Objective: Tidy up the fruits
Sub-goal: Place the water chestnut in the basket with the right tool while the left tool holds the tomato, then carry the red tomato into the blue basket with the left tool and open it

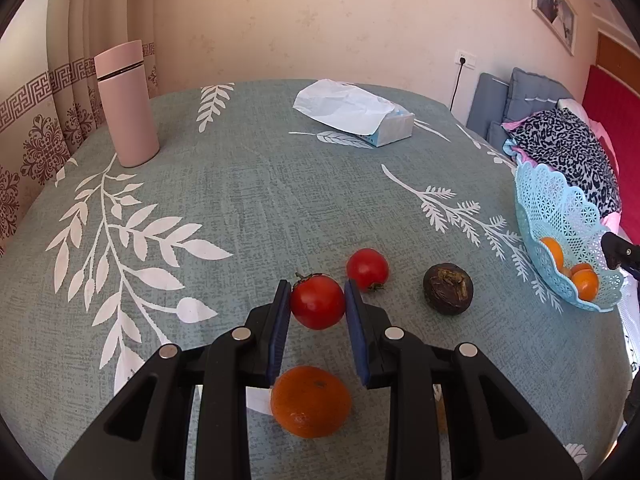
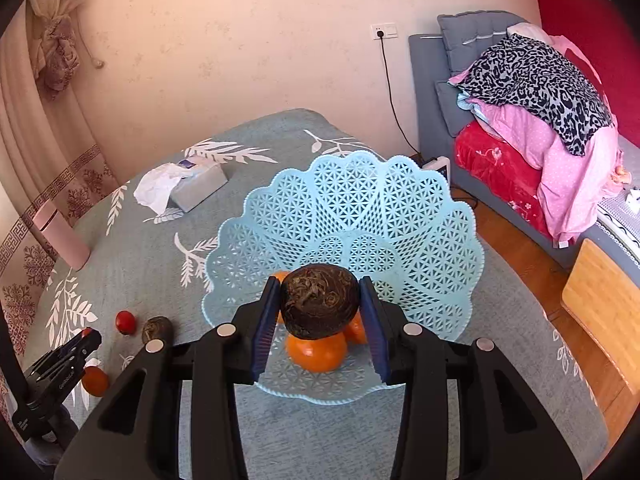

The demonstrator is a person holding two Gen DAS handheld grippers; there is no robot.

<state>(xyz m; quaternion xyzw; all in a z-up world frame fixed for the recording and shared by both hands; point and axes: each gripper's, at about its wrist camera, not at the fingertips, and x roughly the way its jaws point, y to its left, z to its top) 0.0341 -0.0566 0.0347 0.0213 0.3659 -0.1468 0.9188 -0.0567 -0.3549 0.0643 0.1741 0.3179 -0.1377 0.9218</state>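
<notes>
Here, each gripper holds a fruit over the leaf-print surface (image 1: 248, 200).

The left gripper (image 1: 318, 300) has its jaws clamped on a red tomato (image 1: 317, 301), stem tilted up-left. The right gripper (image 2: 319, 304) grips a dark round fruit (image 2: 319, 301), its rough stem end facing the camera, above the blue basket (image 2: 400, 216) holding oranges (image 2: 316, 352).

Brightness: both views are evenly and brightly lit by soft, warm daylight.
Shadows: only faint, short shadows are cast on the worktop (image 1: 280, 200) beneath the fruit.
Glare: small highlights are seen on the red tomatoes; nothing is blown out.
Focus: detail is sharp at centre, with no motion blur.
Distortion: strong fisheye curvature is present; black vignetting fills the corners.
</notes>
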